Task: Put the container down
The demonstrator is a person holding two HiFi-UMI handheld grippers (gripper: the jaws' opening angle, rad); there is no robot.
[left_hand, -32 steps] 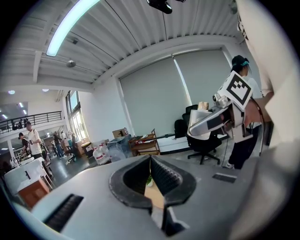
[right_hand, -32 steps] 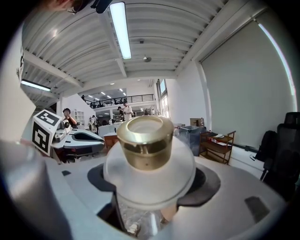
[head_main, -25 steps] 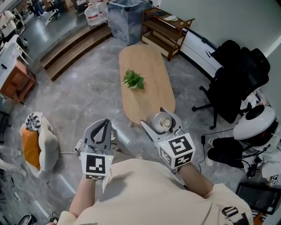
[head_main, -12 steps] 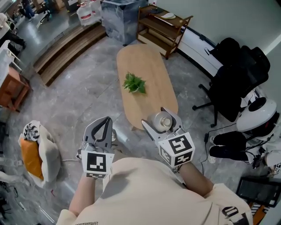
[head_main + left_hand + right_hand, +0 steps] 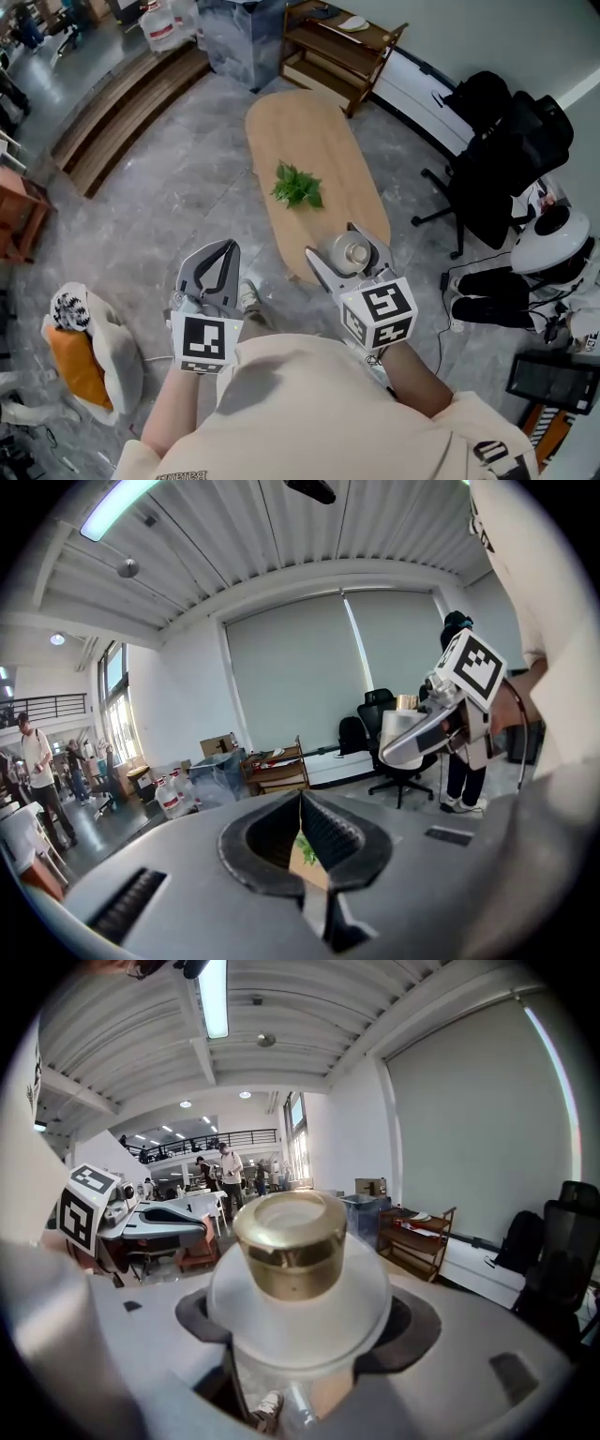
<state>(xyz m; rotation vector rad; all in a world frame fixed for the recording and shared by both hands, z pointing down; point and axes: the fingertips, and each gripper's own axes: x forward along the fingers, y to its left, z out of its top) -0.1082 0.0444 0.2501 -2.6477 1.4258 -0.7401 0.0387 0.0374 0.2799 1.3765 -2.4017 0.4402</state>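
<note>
A clear, rounded container with a gold cap [image 5: 351, 251] [image 5: 292, 1269] sits upright between the jaws of my right gripper [image 5: 348, 255] [image 5: 305, 1321], which is shut on it. I hold it in the air over the near end of an oval wooden table [image 5: 314, 155]. My left gripper [image 5: 214, 270] [image 5: 302, 841] is shut with nothing in it and hangs over the floor left of the table. In the left gripper view the right gripper [image 5: 441, 714] shows at the right with the container.
A small green plant [image 5: 298, 186] stands on the middle of the table. A wooden shelf [image 5: 337, 42] is past the table's far end, black office chairs [image 5: 506, 150] stand to the right, and a bag [image 5: 80, 352] lies on the floor at left.
The view has shifted so the table's near end sits closer under my grippers. Both grippers keep their pose, and the container stays held.
</note>
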